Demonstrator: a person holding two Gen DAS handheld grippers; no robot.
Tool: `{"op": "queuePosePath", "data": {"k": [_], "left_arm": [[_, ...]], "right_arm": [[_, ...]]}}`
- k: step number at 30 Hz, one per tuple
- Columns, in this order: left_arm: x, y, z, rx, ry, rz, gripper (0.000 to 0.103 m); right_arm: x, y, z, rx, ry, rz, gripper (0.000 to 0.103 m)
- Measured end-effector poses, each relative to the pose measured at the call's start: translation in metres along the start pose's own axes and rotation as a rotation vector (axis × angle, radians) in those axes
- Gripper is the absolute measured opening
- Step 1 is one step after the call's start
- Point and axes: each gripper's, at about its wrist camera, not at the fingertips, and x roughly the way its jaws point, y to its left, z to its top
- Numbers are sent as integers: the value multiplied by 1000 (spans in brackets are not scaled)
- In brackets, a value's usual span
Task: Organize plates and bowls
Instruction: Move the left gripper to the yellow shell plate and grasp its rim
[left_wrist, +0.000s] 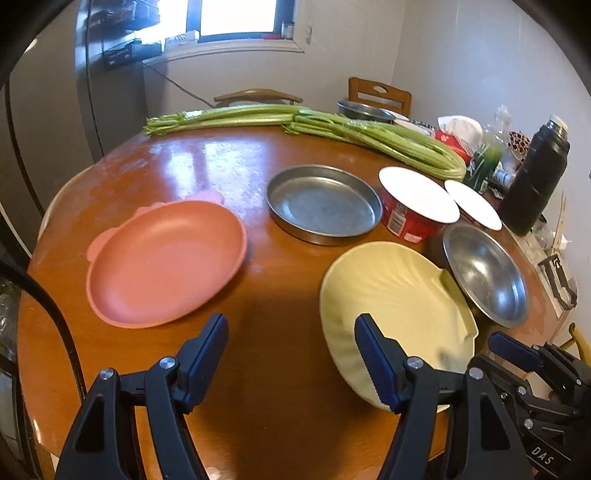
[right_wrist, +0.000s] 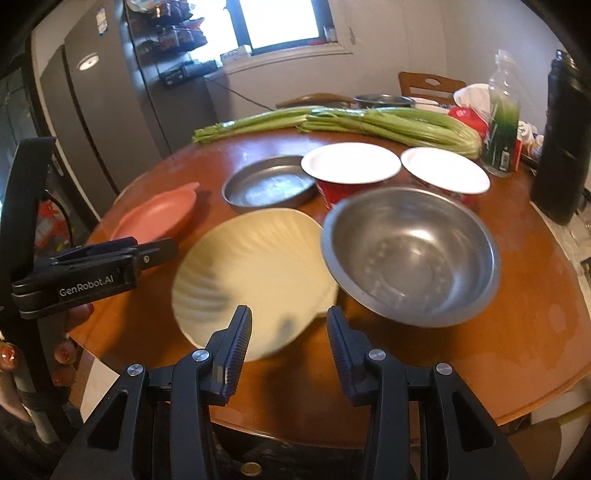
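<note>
On a round wooden table lie a pink plate (left_wrist: 166, 262) at left, a flat steel pan (left_wrist: 323, 205) in the middle, a pale yellow shell-shaped plate (left_wrist: 391, 306) and a steel bowl (left_wrist: 487, 275) at right. My left gripper (left_wrist: 291, 354) is open and empty above the bare table between the pink and yellow plates. My right gripper (right_wrist: 290, 343) is open, its fingers on either side of the near edge of the yellow plate (right_wrist: 255, 277), apart from it. The steel bowl (right_wrist: 410, 254) sits just right of it, the pan (right_wrist: 271, 186) and pink plate (right_wrist: 159, 214) farther back.
Two red paper bowls with white lids (left_wrist: 419, 201) (right_wrist: 445, 170) stand behind the steel bowl. Celery stalks (left_wrist: 314, 123) lie across the back. A black flask (left_wrist: 535, 173), a bottle (right_wrist: 502, 114) and clutter fill the right rear. A fridge (right_wrist: 103, 110) stands at left.
</note>
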Motion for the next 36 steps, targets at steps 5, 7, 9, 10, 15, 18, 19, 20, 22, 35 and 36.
{"op": "queuePosePath", "data": {"k": [5,7,9,10,15,18,19,20,22,35,36], "left_arm": [[11,-9,-1,12,25,-13,71],[15,-11,-2,15,36,-23,71],[20,-12,-2,18,48,-21,71],[22,-14,-3,22,52,-23,71],[31,-18,-3,34,63,-28,71],[36,-21,-3,40,69,-28,70],[38,-21,-4,41,71,-27,70],[39,-21,-4,40,73,-28,70],[41,-22,-3,39,76,-31,70],[41,-26,-5,61,72,-65,67],[41,-27,-6,65,74,-71,65]], "right_arm": [[9,-2,1,20,15,3,43],[13,-3,1,26,21,4,43],[16,-3,2,28,23,-5,43],[18,-4,2,30,26,-13,43],[27,-6,3,43,28,-39,43],[33,-8,4,52,31,-37,44],[34,-8,4,53,33,-38,43],[36,-8,4,52,33,-37,43],[38,-7,5,52,30,-41,43],[46,6,5,-27,6,-51,43],[46,9,5,-36,7,-47,43]]}}
